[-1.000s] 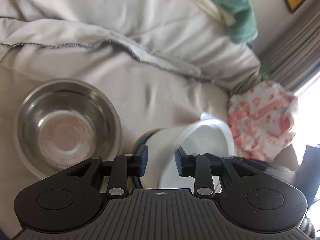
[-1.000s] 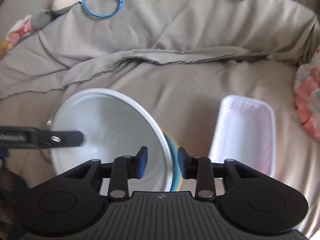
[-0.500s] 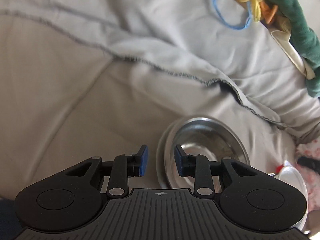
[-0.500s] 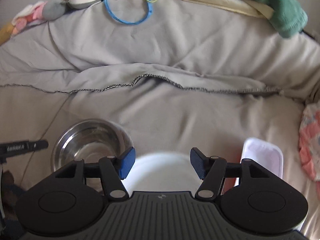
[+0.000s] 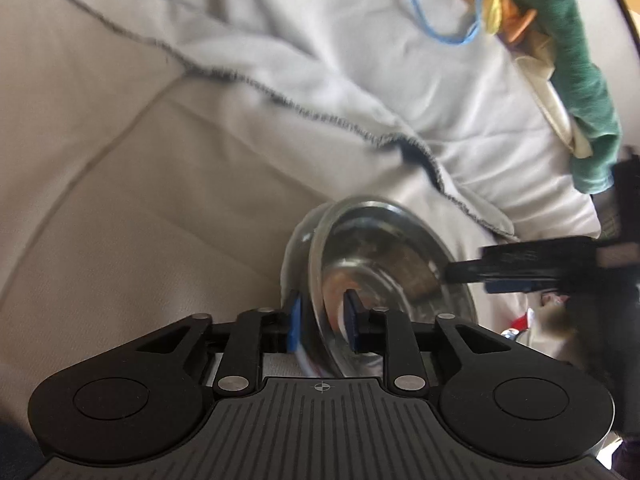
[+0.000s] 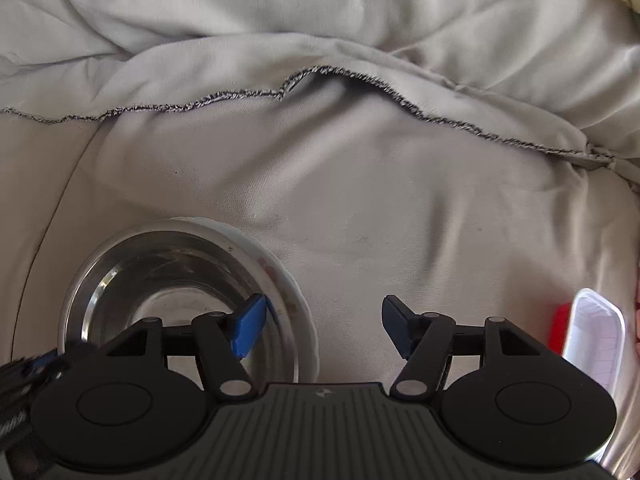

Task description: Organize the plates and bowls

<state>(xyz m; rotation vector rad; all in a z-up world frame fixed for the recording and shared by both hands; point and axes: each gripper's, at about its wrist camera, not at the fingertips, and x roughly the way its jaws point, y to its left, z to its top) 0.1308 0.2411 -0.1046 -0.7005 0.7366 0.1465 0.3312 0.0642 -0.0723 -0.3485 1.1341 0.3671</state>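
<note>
Left tongs have just been closing and now straddle the steel bowl's near rim. That bowl sits nested in a white bowl on the bed. Right tongs stand wide, empty, just beside the stack. A white tray to their right remains unsorted.

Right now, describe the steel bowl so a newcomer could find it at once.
On the grey blanket, look low and left of the white rectangular tray. The steel bowl sits nested inside a white bowl. It is the only shiny metal dish, and the left gripper straddles its rim.
</note>
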